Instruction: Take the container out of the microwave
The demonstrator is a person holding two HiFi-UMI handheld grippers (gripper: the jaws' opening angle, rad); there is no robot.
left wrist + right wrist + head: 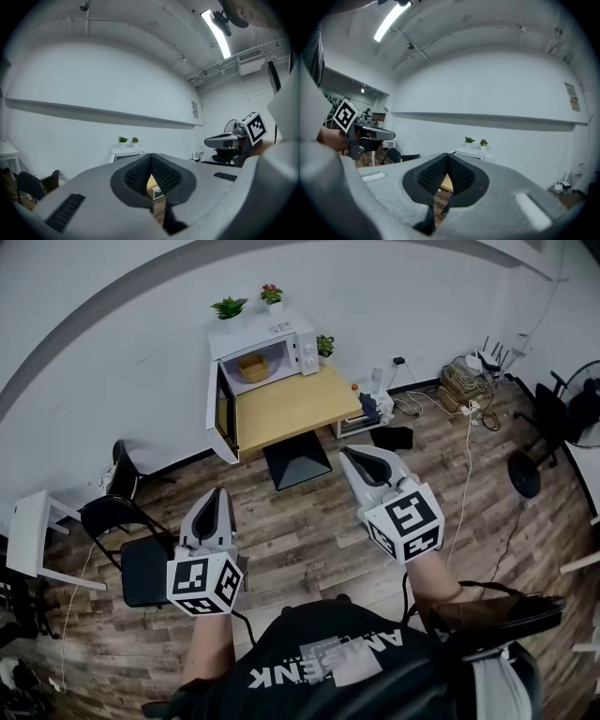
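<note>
A white microwave (267,345) stands at the far end of a wooden table (292,407) by the wall, with its door (221,418) swung open to the left. Inside it sits a yellowish container (252,366). Both grippers hang well short of the table, over the wooden floor. My left gripper (220,491) is shut with nothing in it, its tips meeting (151,157). My right gripper (349,454) is likewise shut and empty (447,157). Both point level toward the microwave (125,153) (471,153), small in the distance.
Two potted plants (246,302) stand on the microwave, and a third (324,343) beside it. A black chair (131,545) and a white side table (28,531) are on the left. Cables and a power strip (469,381) and a fan (574,413) lie to the right.
</note>
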